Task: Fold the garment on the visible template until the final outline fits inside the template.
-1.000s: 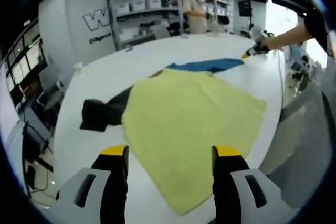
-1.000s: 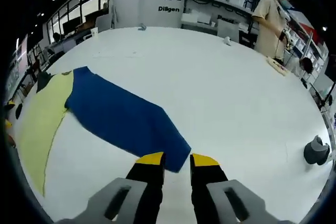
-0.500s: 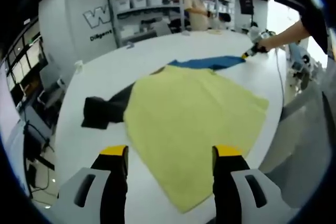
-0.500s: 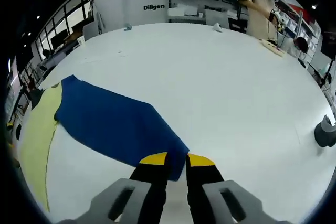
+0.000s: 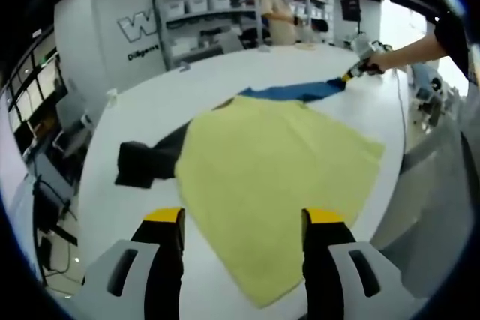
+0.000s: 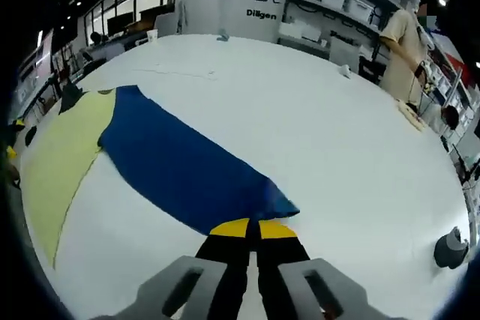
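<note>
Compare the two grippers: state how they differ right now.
The left gripper stands open, jaws wide apart over the yellow cloth, holding nothing. The right gripper is shut on the blue garment, pinching its end. Both have black jaws with yellow tips.

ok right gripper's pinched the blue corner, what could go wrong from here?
1. The right gripper is shut on only the tip of the blue cloth; it may slip out once lifted.
2. The yellow cloth overlaps the blue one's far end, so pulling could drag it along.
3. The left gripper is open above the yellow cloth's near corner, pinning nothing, so layers may shift. The yellow cloth's right corner sits near the table edge.
</note>
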{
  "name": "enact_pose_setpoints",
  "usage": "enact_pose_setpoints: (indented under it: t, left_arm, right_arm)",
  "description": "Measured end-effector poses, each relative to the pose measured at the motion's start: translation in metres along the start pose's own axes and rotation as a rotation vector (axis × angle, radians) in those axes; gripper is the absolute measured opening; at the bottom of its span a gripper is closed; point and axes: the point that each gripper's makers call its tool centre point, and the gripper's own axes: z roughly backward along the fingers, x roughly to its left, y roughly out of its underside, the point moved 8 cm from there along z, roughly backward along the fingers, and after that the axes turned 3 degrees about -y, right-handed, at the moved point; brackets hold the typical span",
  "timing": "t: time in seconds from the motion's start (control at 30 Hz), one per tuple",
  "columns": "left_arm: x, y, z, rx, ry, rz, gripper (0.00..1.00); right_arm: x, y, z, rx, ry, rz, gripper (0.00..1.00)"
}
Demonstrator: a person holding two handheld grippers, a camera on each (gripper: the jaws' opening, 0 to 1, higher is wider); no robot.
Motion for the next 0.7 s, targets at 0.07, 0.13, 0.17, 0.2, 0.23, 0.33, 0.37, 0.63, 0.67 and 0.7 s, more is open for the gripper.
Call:
enact_pose_setpoints:
  t: [0.07,0.13,0.17,0.2,0.23,0.33,0.37,0.63,0.67,0.7]
  left_arm:
    - [-0.002,-0.003,0.001,-0.007,-0.001,0.003,0.58]
    - [-0.001,-0.002,0.000,-0.007,-0.002,0.004,0.59]
    - [-0.001,-0.002,0.000,-0.004,-0.002,0.002,0.59]
    - [-0.002,-0.002,0.001,-0.002,-0.002,0.002,0.58]
    - [-0.005,-0.004,0.002,0.001,-0.002,0.001,0.59]
    - [-0.002,0.000,0.002,0.005,-0.004,0.002,0.59]
    - [0.000,0.003,0.002,0.007,-0.006,0.005,0.59]
    - [0.000,0.007,0.003,0.026,-0.014,0.016,0.59]
    - [-0.001,0.007,0.003,0.028,-0.013,0.015,0.59]
    - [-0.002,0.006,0.003,0.030,-0.008,0.010,0.60]
  right_arm:
    - [0.009,-0.003,-0.005,0.017,-0.050,0.054,0.00]
    - [0.016,-0.004,-0.004,0.033,-0.040,0.056,0.00]
    - [0.015,-0.003,-0.005,0.036,-0.030,0.050,0.00]
    - [0.014,-0.002,-0.001,0.041,-0.011,0.022,0.00]
    - [0.011,0.000,-0.001,0.041,0.005,-0.008,0.00]
    - [-0.012,0.009,-0.002,0.039,0.070,-0.096,0.00]
    - [-0.017,0.011,0.000,0.035,0.095,-0.119,0.00]
    - [-0.021,0.020,0.016,-0.010,0.123,-0.218,0.07]
    - [-0.023,0.026,0.012,-0.014,0.111,-0.216,0.09]
    - [-0.020,0.026,0.013,-0.020,0.106,-0.217,0.12]
